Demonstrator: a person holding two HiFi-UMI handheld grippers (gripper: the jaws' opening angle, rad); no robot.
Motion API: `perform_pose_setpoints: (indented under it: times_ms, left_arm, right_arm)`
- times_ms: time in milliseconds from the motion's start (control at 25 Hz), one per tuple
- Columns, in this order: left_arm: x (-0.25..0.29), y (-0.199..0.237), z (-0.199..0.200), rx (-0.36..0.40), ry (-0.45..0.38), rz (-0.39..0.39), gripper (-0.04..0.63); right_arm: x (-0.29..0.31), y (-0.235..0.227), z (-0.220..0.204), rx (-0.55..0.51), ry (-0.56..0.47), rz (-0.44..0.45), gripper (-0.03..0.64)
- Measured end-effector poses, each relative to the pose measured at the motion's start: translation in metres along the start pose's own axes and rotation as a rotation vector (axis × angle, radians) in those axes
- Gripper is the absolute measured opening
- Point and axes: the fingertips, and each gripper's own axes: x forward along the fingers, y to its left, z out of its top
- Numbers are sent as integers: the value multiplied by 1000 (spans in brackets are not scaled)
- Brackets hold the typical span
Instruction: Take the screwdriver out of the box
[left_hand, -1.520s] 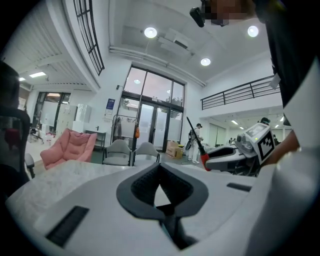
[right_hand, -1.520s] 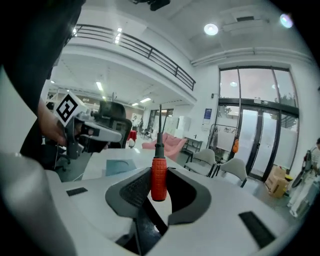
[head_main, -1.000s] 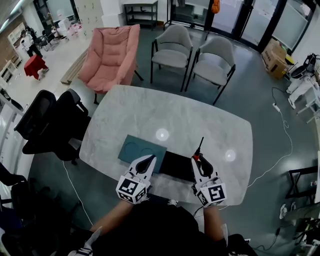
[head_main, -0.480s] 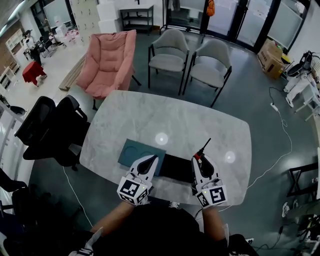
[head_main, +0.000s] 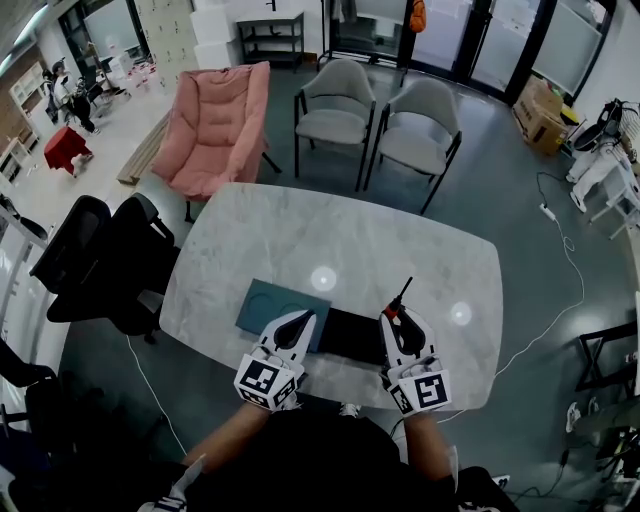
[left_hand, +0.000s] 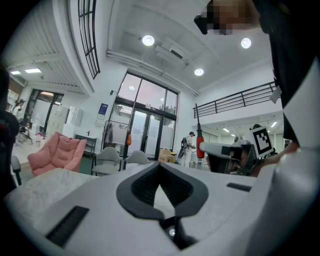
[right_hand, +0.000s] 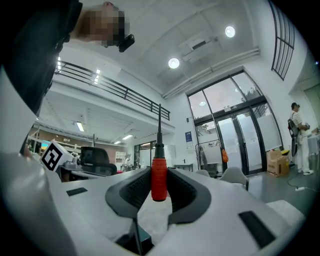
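My right gripper (head_main: 393, 318) is shut on the screwdriver's red handle (head_main: 392, 311), and the thin black shaft sticks up and away from me. In the right gripper view the screwdriver (right_hand: 159, 180) stands upright between the black pads. It hangs over the right end of the open black box (head_main: 350, 335), which lies on the marble table (head_main: 400, 250) near its front edge. A teal lid (head_main: 272, 300) with two round recesses lies to the left of the box. Over the lid's near corner my left gripper (head_main: 297, 320) is held level, its jaws (left_hand: 160, 165) together with nothing between them.
A pink armchair (head_main: 215, 120) and two grey chairs (head_main: 385, 115) stand beyond the table's far edge. Black office chairs (head_main: 100, 250) crowd the left side. A cable (head_main: 560, 290) runs over the floor at the right.
My right gripper has risen a little with the screwdriver in it. The left gripper has stayed where it was.
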Motion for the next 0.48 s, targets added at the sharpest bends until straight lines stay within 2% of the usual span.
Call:
perform_pose_setpoints:
  times_ms: [480]
  left_arm:
    - [-1,-3,1,-4,-3,0,6]
  right_arm:
    - [-2,2,9,-6,-17,-6,112]
